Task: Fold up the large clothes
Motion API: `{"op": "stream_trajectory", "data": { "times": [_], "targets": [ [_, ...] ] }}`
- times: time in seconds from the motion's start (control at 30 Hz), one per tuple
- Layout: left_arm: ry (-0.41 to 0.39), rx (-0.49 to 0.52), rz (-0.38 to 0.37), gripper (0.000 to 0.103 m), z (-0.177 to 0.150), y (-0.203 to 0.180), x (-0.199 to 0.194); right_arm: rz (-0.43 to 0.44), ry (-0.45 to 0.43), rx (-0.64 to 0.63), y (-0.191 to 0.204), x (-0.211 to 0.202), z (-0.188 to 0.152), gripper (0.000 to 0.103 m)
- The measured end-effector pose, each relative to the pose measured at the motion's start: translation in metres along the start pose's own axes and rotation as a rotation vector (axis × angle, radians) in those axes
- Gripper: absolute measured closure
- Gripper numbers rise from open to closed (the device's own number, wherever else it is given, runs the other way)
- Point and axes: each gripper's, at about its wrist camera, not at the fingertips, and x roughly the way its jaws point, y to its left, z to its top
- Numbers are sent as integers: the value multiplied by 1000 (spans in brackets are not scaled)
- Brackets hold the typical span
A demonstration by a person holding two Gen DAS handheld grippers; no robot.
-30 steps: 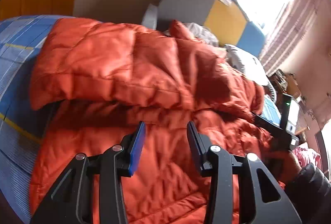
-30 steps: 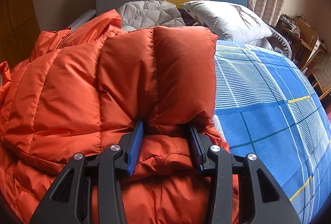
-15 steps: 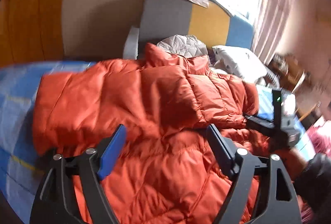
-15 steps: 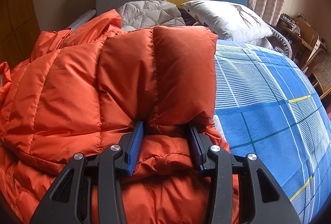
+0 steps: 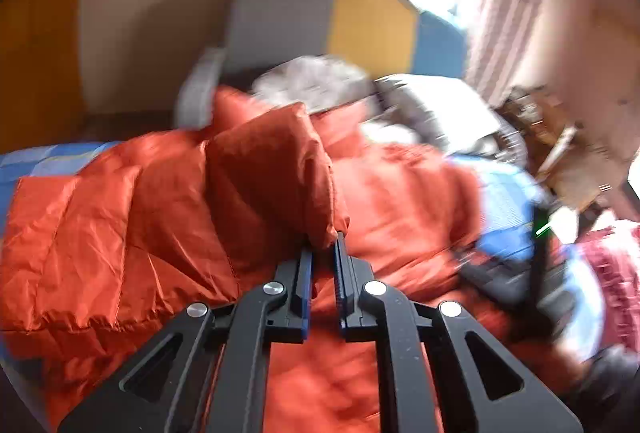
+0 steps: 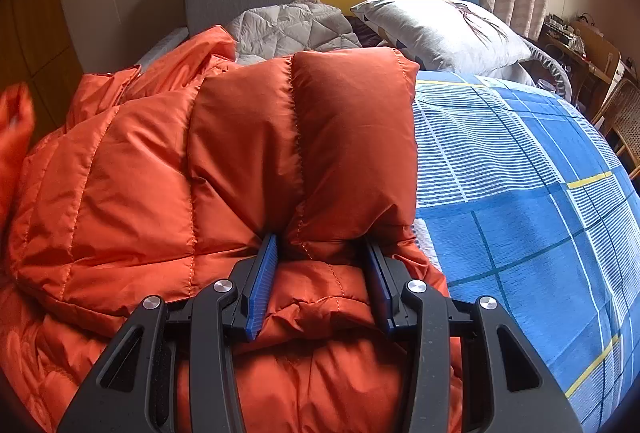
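Jaws of the left gripper (image 5: 323, 247), just closing, pinch one corner of the single orange jacket (image 5: 168, 201). Right gripper (image 6: 324, 253) jaws clasp one padded fold of it on the bed (image 6: 520, 233).

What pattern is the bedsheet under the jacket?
Blue plaid with white stripes and thin yellow lines on the bedsheet; clearest in the right wrist view.

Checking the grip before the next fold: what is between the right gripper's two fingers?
A puffy fold of the orange down jacket fills the gap of the right gripper, bulging between both blue pads; the right wrist view shows it.
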Motion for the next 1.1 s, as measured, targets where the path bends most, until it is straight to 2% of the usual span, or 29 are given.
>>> {"op": "stream_trajectory", "data": {
  "times": [0.07,0.17,0.3,0.43,0.63,0.73,0.77,0.8,0.83,0.87,1.0,1.1],
  "targets": [
    [-6,12,-105,95,18,-18,5,7,-1,6,-2,0,0,60],
    [-1,41,-210,95,37,-47,19,17,-3,16,-3,0,0,60],
    [41,60,-308,95,47,-82,48,27,-3,25,-5,1,1,60],
    [99,59,-378,95,38,-104,74,43,-5,38,-9,1,0,60],
    [179,28,-406,92,22,-108,101,57,-7,53,-12,2,0,60],
    [198,8,-407,79,18,-106,105,64,-8,59,-14,2,0,60],
    [192,2,-402,73,16,-105,102,63,-8,58,-14,2,0,60],
    [188,-13,-414,63,16,-102,97,62,-7,57,-14,2,0,60],
    [184,-27,-423,59,17,-99,92,63,-7,58,-14,3,0,60],
    [173,-30,-424,55,18,-96,84,67,-6,61,-14,3,1,60],
    [97,-52,-409,54,26,-73,45,76,-3,67,-14,1,2,60],
    [-5,-143,-310,54,27,-20,6,87,8,72,-19,-7,3,59]
  ]
}}
